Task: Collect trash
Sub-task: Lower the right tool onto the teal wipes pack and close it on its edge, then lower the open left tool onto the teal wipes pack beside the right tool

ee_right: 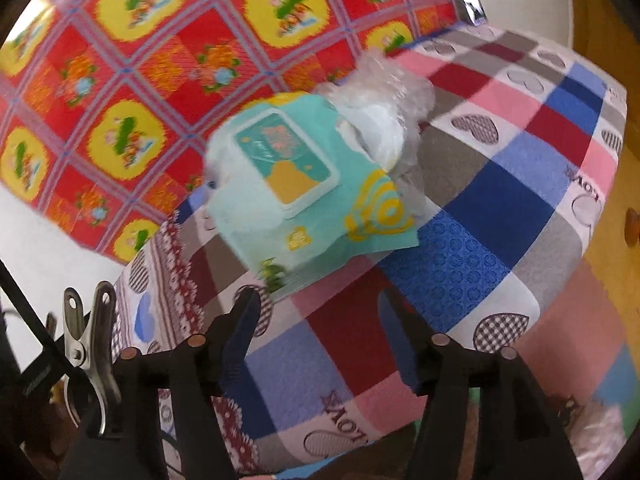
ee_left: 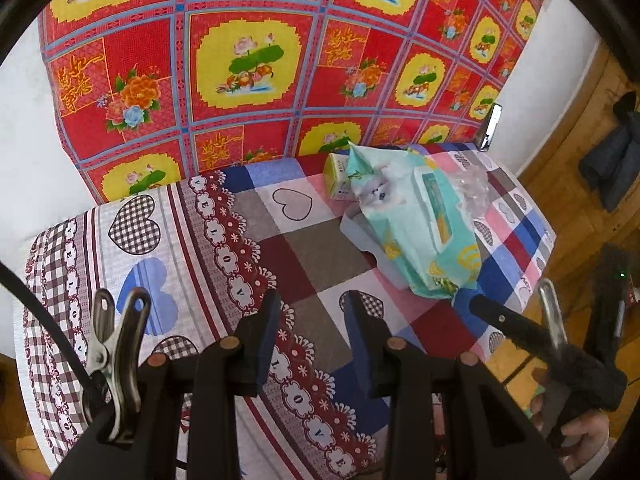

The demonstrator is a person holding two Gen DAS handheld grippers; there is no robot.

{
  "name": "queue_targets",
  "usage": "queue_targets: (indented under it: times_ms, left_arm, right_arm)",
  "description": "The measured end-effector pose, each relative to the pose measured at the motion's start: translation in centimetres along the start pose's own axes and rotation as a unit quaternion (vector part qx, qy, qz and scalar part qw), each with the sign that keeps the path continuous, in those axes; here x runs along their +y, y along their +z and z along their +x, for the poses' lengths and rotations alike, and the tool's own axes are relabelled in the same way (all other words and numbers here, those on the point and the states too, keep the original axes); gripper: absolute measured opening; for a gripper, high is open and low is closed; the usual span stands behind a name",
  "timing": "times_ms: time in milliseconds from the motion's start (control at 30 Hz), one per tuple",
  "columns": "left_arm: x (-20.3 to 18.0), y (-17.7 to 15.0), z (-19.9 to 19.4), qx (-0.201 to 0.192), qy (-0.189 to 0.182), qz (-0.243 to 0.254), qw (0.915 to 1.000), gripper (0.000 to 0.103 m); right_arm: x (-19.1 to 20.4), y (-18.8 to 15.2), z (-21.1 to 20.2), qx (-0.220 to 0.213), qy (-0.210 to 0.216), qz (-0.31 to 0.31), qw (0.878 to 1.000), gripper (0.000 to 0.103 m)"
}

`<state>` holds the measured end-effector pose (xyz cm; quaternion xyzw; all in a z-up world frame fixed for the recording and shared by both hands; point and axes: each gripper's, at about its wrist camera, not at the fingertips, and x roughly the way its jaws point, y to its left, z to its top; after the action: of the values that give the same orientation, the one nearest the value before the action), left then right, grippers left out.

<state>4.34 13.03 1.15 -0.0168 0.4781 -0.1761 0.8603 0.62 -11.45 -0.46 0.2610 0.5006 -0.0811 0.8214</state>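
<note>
A teal wet-wipe pack (ee_left: 424,232) lies on the heart-patterned tablecloth (ee_left: 192,240), over a white card (ee_left: 360,232). Behind it are a small yellow-green carton (ee_left: 336,176) and crumpled clear plastic (ee_left: 472,188). My left gripper (ee_left: 312,308) hovers open over the cloth, short and left of the pile, with nothing between its fingers. In the blurred right wrist view, my right gripper (ee_right: 320,308) is open and empty, and the wipe pack (ee_right: 304,192) sits just beyond its fingertips. The clear plastic (ee_right: 384,96) lies behind the pack.
A red floral cloth (ee_left: 248,60) hangs on the wall behind the table. Wooden floor (ee_left: 560,184) lies to the right, where a dark garment (ee_left: 616,152) hangs. A shiny metal piece (ee_left: 492,124) stands at the table's far corner. A hand (ee_left: 580,432) shows at lower right.
</note>
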Motion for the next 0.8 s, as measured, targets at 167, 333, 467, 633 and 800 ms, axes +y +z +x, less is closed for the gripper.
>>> queue_targets:
  times_ms: [167, 333, 467, 633, 800]
  left_arm:
    - [-0.7, 0.7, 0.6, 0.000, 0.014, -0.006, 0.9999, 0.034]
    - [-1.7, 1.3, 1.2, 0.003, 0.024, -0.012, 0.9996, 0.034]
    - [-2.7, 1.8, 1.6, 0.004, 0.030, -0.013, 0.9994, 0.034]
    - [-4.4, 2.7, 2.1, 0.005, 0.035, -0.006, 0.9994, 0.034]
    - [-6.5, 4.0, 2.7, 0.000, 0.031, -0.001, 0.9995, 0.034]
  right_arm:
    - [-1.4, 1.2, 1.9, 0.022, 0.017, 0.034, 0.999, 0.063]
    - [-2.3, 2.4, 3.1, 0.026, 0.057, 0.057, 0.996, 0.063]
    - [-3.1, 3.2, 3.9, 0.033, 0.075, 0.051, 0.995, 0.027]
    - [-4.7, 4.2, 4.4, 0.049, 0.042, 0.019, 0.998, 0.014]
    - [-6.7, 6.2, 3.6, 0.037, 0.018, -0.009, 0.999, 0.009]
